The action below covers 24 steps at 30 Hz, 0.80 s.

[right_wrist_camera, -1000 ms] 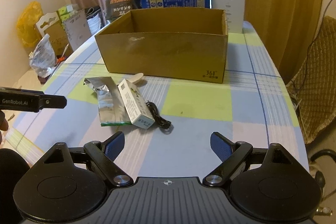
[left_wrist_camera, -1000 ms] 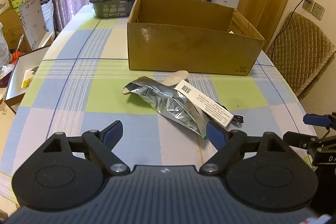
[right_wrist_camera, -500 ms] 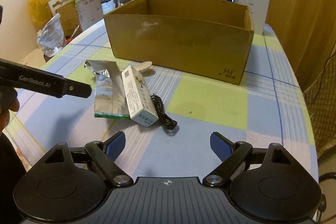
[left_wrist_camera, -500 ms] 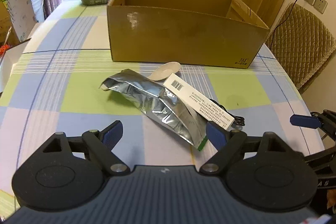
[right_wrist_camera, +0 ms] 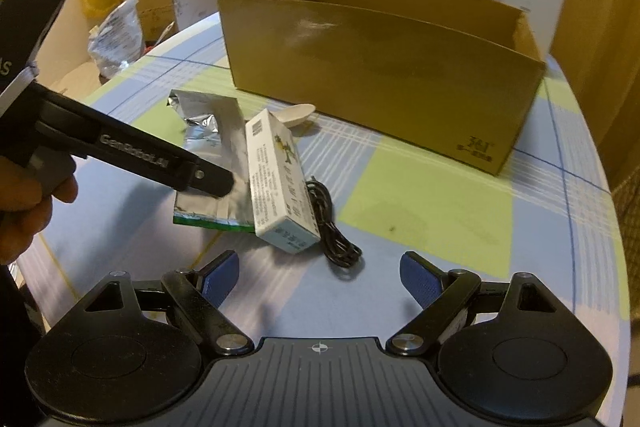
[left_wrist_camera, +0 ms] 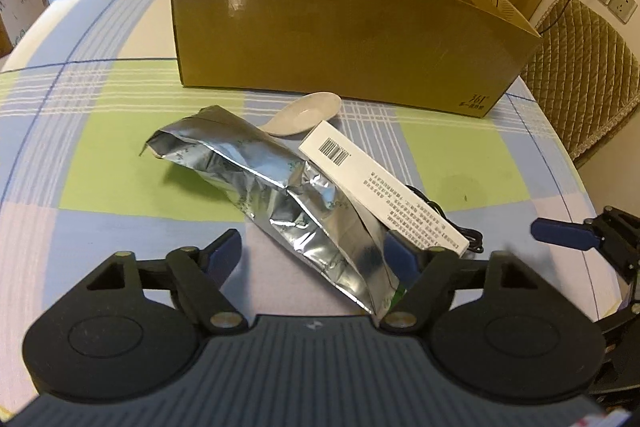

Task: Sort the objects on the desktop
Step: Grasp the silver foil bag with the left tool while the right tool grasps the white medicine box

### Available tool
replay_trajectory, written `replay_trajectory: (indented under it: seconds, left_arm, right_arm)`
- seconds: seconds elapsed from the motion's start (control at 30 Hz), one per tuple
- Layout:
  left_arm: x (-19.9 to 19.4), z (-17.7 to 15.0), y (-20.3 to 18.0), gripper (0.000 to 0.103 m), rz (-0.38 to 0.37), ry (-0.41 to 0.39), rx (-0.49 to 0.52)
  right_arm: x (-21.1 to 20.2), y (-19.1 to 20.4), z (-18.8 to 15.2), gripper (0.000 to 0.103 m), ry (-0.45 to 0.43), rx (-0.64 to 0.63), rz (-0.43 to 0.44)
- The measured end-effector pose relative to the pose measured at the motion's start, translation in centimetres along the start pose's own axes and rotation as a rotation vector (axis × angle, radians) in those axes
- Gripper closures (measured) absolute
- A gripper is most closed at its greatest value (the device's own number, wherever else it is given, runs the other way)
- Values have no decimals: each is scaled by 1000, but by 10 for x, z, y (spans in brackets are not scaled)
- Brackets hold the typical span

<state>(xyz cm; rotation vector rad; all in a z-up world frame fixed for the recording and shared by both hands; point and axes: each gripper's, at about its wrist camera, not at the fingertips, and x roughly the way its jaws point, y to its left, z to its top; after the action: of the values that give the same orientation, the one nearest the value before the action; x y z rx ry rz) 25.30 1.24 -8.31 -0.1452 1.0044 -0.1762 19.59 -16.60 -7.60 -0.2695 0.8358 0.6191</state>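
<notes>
Checked cloth in green, blue and lilac covers the counter [left_wrist_camera: 100,155]; curtains and stacked cartons fill the background. An open cardboard box [left_wrist_camera: 340,39] stands at the far side, and nothing can be seen inside it from either view.

Items waiting to be sorted lie in a cluster in front of the box: a crumpled foil pouch [left_wrist_camera: 280,195], a white carton [left_wrist_camera: 380,187] leaning along the pouch's right edge, a pale spoon [left_wrist_camera: 308,113] just behind both with its handle hidden under them, and a coiled black cable [right_wrist_camera: 332,223] touching the carton's far side.

Left gripper [left_wrist_camera: 314,255]: fingers spread wide, holding nothing, set low over the near end of the pouch; the right finger overlaps the pouch's lower corner in the left wrist view. From the right wrist view one left finger [right_wrist_camera: 208,179] sits directly over the foil.

Right gripper [right_wrist_camera: 320,279]: fingers released, empty, hovering near the cable, apart from it.

Step in hand, by judgement: approach to pick the foil pouch; no item looks to be sorted yet.

Next move likely calls for lowering the left gripper so its fingers straddle the pouch, closing on the foil alone without catching the carton, then lifting toward the box. The foil is thin and slippery, so the grip must be firm.
</notes>
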Motion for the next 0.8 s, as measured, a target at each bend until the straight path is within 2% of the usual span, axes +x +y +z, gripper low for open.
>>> replay_trajectory:
  seconds: [0.13, 0.2, 0.4, 0.53, 0.67, 0.8]
  left_arm:
    - [6, 1, 2, 39, -31, 21, -2]
    - [7, 0, 3, 47, -47, 37, 13]
    - [-3, -4, 7, 60, -4, 74, 87]
    - [-16, -3, 19, 61, 98, 79, 151]
    - [-29, 0, 33, 61, 126, 49, 133]
    - [-32, 2, 35, 47, 120, 14, 138]
  right_arm:
    - [12, 4, 6, 22, 6, -42, 14]
    - [17, 6, 9, 25, 11, -63, 24]
    - [31, 14, 16, 38, 24, -123, 45]
    - [33, 18, 19, 41, 25, -123, 54]
    - [35, 20, 21, 41, 28, -87, 79]
    - [40, 22, 25, 44, 37, -48, 79]
